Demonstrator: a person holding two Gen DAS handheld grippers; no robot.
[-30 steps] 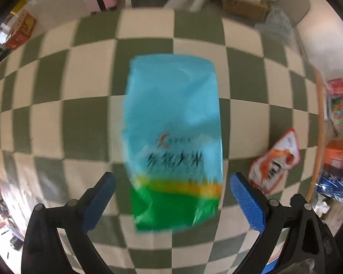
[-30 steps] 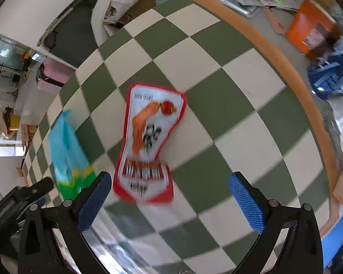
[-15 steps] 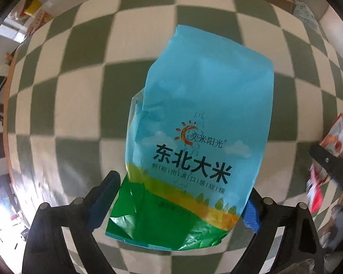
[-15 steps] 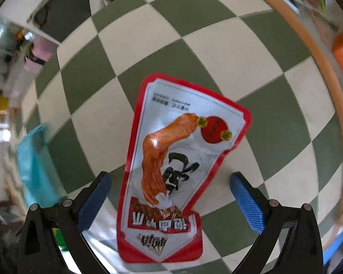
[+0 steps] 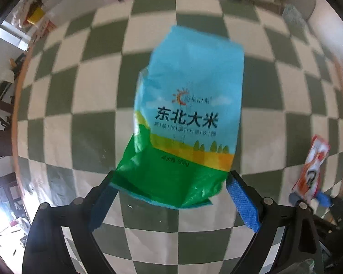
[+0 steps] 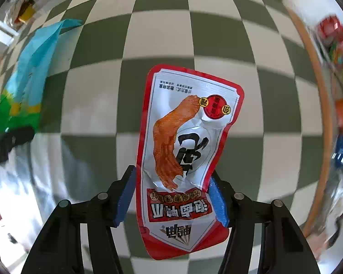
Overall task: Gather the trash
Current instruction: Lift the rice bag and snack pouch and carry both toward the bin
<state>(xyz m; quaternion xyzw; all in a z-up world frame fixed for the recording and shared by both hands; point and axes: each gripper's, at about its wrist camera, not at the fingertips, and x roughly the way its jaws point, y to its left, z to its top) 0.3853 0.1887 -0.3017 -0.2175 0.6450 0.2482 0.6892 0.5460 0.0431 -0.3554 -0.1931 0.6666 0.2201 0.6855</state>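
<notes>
I have two pieces of trash in hand, or nearly so. In the left wrist view the blue-and-green rice bag (image 5: 189,118) fills the centre of the frame, its green bottom edge crumpled between the jaws of the left gripper (image 5: 169,201); the pads sit against its two lower corners, so I judge it pinched, though blur keeps me from being sure of firm contact. It looks empty, thin and limp, light and a bit slick, so I would take it by the bunched lower hem where the film folds double. In the right wrist view the red-and-white snack pouch (image 6: 185,159) stands at centre frame, the right gripper (image 6: 171,196) closed on its lower part with both blue pads touching its edges. It is flat, glossy foil, stiffer than the bag but slippery. Beneath both is a tabletop (image 6: 162,29) under a green-and-cream checked cloth with an orange rim at the right; cluttered room edges show at the upper left.
</notes>
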